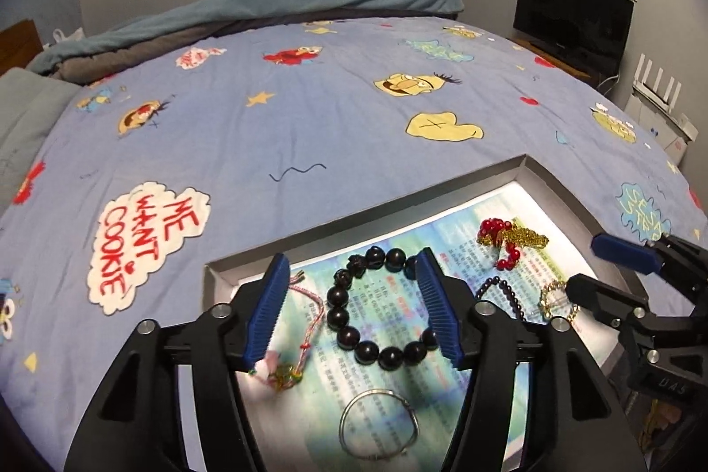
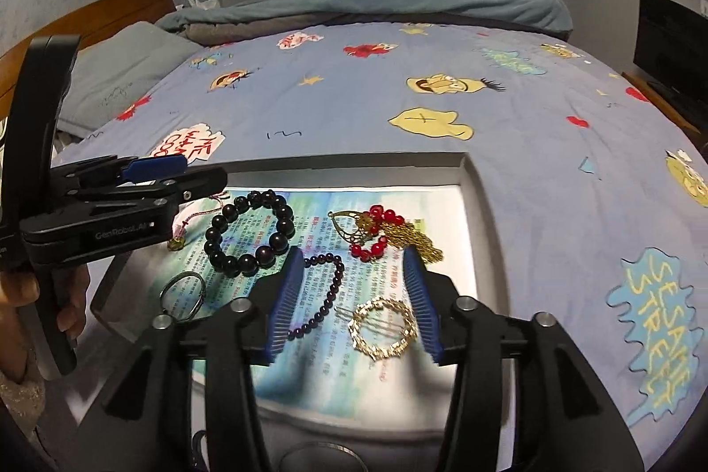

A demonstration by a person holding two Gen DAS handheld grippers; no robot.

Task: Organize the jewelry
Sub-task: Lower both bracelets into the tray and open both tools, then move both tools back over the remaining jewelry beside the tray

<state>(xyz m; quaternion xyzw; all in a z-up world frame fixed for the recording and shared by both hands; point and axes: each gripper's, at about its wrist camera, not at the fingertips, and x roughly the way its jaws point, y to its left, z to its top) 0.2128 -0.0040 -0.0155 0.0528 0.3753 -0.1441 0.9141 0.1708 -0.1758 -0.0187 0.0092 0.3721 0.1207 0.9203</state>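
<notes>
A shallow grey tray [image 1: 571,202] [image 2: 482,197] lined with a printed sheet lies on the bed and holds jewelry. My left gripper [image 1: 352,270] is open over a black bead bracelet [image 1: 338,317] [image 2: 221,224], its jaws on either side. Near it lie a woven cord bracelet [image 1: 316,312], a silver bangle [image 1: 378,425] [image 2: 183,295], a red bead and gold chain tangle [image 1: 509,237] [image 2: 385,233], and a small dark bead strand [image 1: 504,290] [image 2: 327,295]. My right gripper [image 2: 354,255] [image 1: 588,264] is open over a gold ring bracelet [image 2: 382,328] [image 1: 553,297].
The tray rests on a blue cartoon-print bedspread [image 1: 309,127] [image 2: 531,144]. Folded blankets [image 1: 265,7] lie at the far end. A dark screen [image 1: 573,14] stands on a stand at the right. A round glass rim [image 2: 316,456] shows at the bottom of the right wrist view.
</notes>
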